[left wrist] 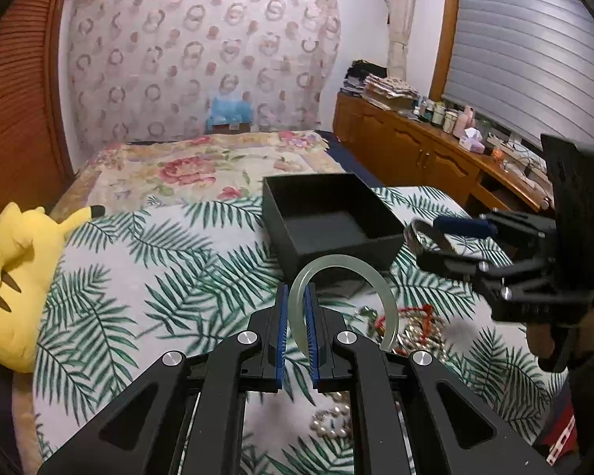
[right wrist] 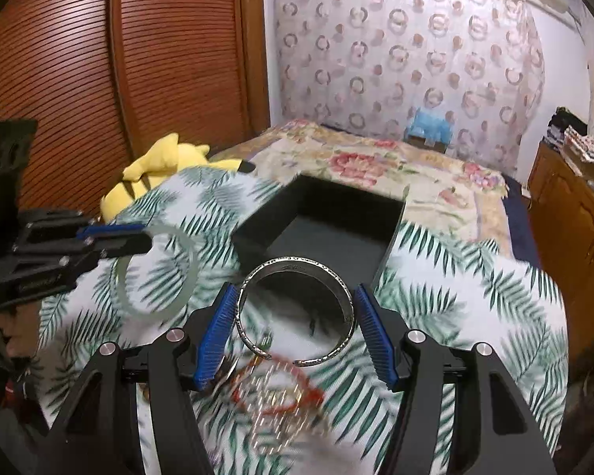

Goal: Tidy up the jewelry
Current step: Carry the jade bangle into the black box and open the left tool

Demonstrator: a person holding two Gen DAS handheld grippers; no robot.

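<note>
Spreading under everything: bed (left wrist: pixel 146 261) with palm-print cover. Sitting on it, open black box (left wrist: pixel 328 217), ready to take pieces. Left tongs (left wrist: pixel 296 304) clenched on pale green bangle (left wrist: pixel 388 304), pinched edge-on, raised near the box. Right tongs (right wrist: pixel 293 316) grasping silver cuff (right wrist: pixel 297 308) across its width, just short of the box. Lying loose below, pearls and red cord (left wrist: pixel 415 328), probably next.

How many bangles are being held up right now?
2. A pale green jade bangle is pinched in the left gripper. An open silver cuff bangle sits between the right gripper's blue pads. More may hide in the tangled jewelry pile.
</note>
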